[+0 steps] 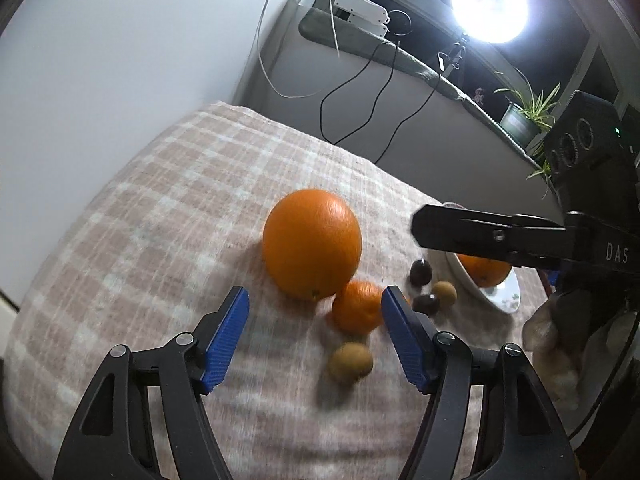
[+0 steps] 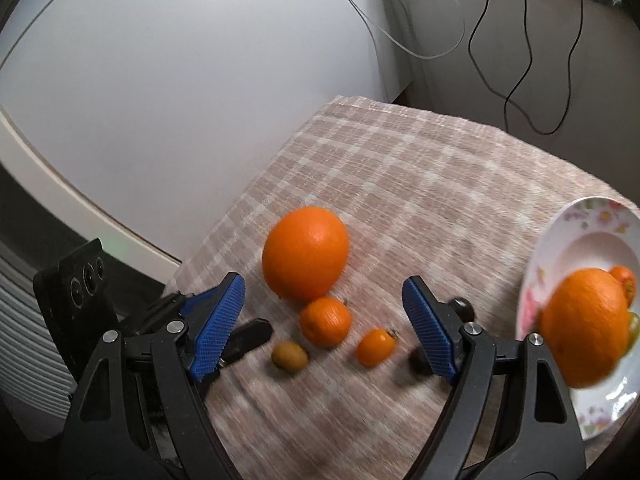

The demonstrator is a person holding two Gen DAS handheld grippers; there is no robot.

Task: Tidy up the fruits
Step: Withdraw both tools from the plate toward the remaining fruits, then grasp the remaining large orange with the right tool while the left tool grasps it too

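A big orange lies on the checked cloth. Beside it lie a small mandarin, a kumquat, a tan longan, another longan and dark round fruits. A white flowered plate holds another orange and a smaller one. My left gripper is open and empty above the mandarin and longan. My right gripper is open and empty above the small fruits; it also shows in the left wrist view.
The checked cloth covers the table, with a white wall on the left. Behind stand a ledge with cables, a white power strip, a bright lamp and a potted plant.
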